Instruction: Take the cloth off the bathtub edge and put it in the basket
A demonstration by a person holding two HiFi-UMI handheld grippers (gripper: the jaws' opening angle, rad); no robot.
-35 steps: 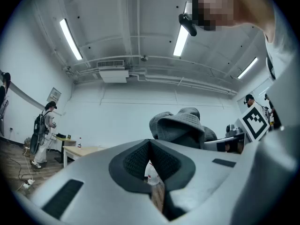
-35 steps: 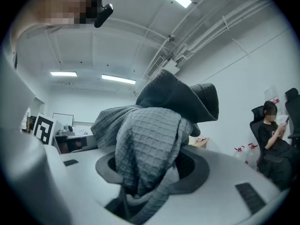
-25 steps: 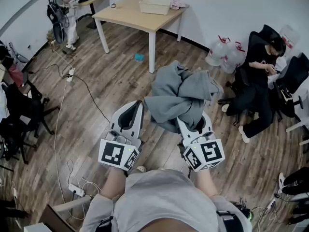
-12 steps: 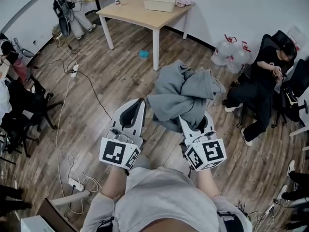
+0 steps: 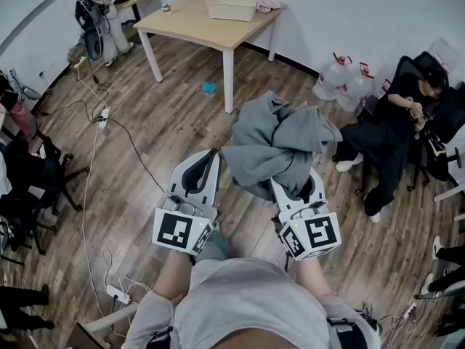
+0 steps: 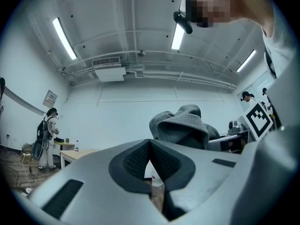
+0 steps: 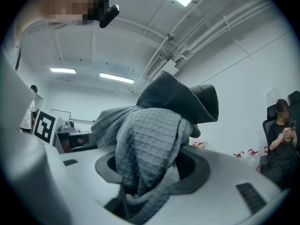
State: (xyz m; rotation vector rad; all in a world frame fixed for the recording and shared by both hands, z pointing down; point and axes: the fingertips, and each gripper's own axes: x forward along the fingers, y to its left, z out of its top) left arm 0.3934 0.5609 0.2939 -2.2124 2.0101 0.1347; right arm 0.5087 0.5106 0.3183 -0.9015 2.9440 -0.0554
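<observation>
A grey waffle-weave cloth (image 5: 276, 147) is bunched up high above the wooden floor, caught between the jaws of my right gripper (image 5: 294, 185). In the right gripper view the cloth (image 7: 150, 144) fills the gap between the pads and spills over them; the jaws are opening slightly while still pressing on it. My left gripper (image 5: 211, 155) is level with it at the left, shut and holding nothing, its tips (image 6: 150, 142) meeting. The cloth (image 6: 183, 125) shows just to its right. A pale basket (image 5: 232, 7) stands on a wooden table (image 5: 190, 25) across the room. No bathtub is in view.
Large water bottles (image 5: 341, 84) stand by the right wall, beside a seated person (image 5: 385, 133). Cables and a power strip (image 5: 102, 115) run over the floor at left, near dark chairs (image 5: 29, 187). A small blue object (image 5: 209, 88) lies by the table leg.
The room has shifted a little in the head view as the person moves. Both grippers and the cloth have kept their places relative to each other.
</observation>
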